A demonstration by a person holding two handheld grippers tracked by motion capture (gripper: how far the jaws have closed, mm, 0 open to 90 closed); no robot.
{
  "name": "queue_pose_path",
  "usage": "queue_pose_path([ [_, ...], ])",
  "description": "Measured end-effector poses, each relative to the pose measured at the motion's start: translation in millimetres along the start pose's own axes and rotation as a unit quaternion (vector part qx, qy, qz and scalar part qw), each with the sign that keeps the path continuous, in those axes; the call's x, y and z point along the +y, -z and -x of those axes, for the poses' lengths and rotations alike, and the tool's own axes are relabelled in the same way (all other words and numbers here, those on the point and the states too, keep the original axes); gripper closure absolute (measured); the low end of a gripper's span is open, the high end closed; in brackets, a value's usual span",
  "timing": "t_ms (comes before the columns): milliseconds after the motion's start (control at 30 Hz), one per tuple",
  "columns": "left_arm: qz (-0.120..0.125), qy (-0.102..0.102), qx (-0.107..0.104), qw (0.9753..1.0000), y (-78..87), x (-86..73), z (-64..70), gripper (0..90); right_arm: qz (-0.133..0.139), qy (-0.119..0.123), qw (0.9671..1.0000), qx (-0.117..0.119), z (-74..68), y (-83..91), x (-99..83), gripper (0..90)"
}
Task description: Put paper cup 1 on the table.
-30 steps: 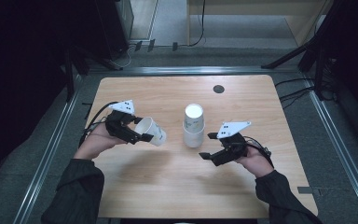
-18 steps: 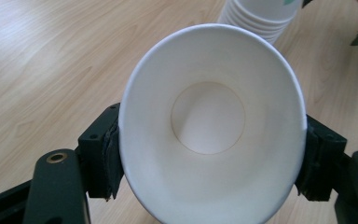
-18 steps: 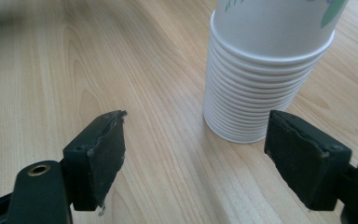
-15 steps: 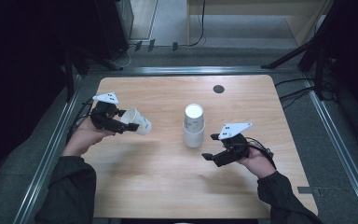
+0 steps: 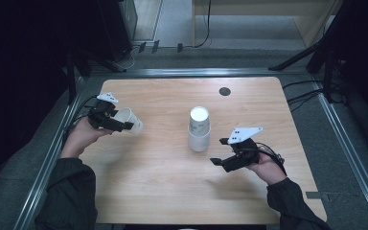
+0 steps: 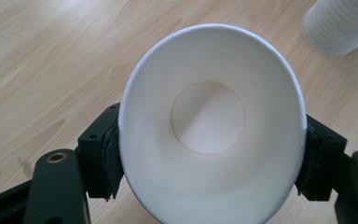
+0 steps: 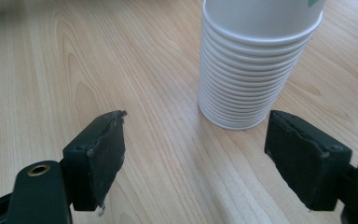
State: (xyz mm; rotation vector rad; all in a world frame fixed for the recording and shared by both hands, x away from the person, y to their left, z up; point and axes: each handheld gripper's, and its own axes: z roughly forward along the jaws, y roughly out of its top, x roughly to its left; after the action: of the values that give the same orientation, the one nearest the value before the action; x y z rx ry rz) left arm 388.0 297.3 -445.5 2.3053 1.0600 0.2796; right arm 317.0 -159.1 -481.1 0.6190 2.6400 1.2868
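The left gripper (image 5: 124,125) pinches a single white cup (image 5: 129,120) by its sides, the cup lying tilted with its mouth toward the gripper's camera, so that the left gripper view looks straight into the empty cup (image 6: 212,126) down to its round bottom; the two pads press on opposite walls and squeeze the rim slightly oval; in the high view the cup hangs near the left edge of the table (image 5: 148,191), well apart from the stack (image 5: 199,128), and whether it touches the wood I cannot tell; the stack stands upside down near the table's middle, many cups nested with their rims showing as close rings in the right gripper view (image 7: 251,70), a green mark at its top edge; the right gripper (image 5: 223,151) rests low just right of the stack, its jaws spread wide and holding nothing, the pads aimed at the stack's base but not touching it; judging from this, the work is taking cups off the stack and setting them apart one by one; one cup is off and in hand but not set down, no other loose cup stands on the table, and the stack is tall, so most of the job seems left; the cup must first be turned to stand and released at the left; a small dark disc (image 5: 224,91) lies at the far side of the table
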Motion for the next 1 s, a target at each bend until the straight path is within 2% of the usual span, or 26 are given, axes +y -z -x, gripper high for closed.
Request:
queue_pose_path([
  [233, -0.031, 0.021, 0.020, 0.9991, -15.8, -4.5, -8.9, 24.7, 0.000, -0.001, 1.0000, -0.001, -0.2, 1.2, -1.7, 20.2],
  [300, -0.048, 0.026, 0.030, 0.9980, -20.7, -6.0, -11.1, 24.7, 0.001, -0.003, 1.0000, 0.000, 0.0, 2.0, -1.7, 20.2],
  [433, -0.067, 0.023, 0.054, 0.9960, -25.6, -6.8, -11.3, 24.6, 0.002, -0.003, 1.0000, 0.000, 0.0, 1.7, -1.8, 20.2],
  [533, -0.085, 0.020, 0.071, 0.9936, -30.2, -7.9, -10.8, 24.3, 0.002, -0.004, 1.0000, 0.002, 0.2, 1.2, -1.8, 20.2],
  [833, -0.078, 0.026, 0.065, 0.9945, -33.6, -6.8, -10.9, 21.7, 0.011, -0.011, 0.9999, 0.006, 1.4, 3.2, -1.3, 20.2],
  [1000, -0.079, 0.029, 0.046, 0.9954, -35.9, -6.8, -10.6, 19.1, 0.011, -0.010, 0.9999, 0.008, 0.8, 2.6, -1.0, 20.2],
])
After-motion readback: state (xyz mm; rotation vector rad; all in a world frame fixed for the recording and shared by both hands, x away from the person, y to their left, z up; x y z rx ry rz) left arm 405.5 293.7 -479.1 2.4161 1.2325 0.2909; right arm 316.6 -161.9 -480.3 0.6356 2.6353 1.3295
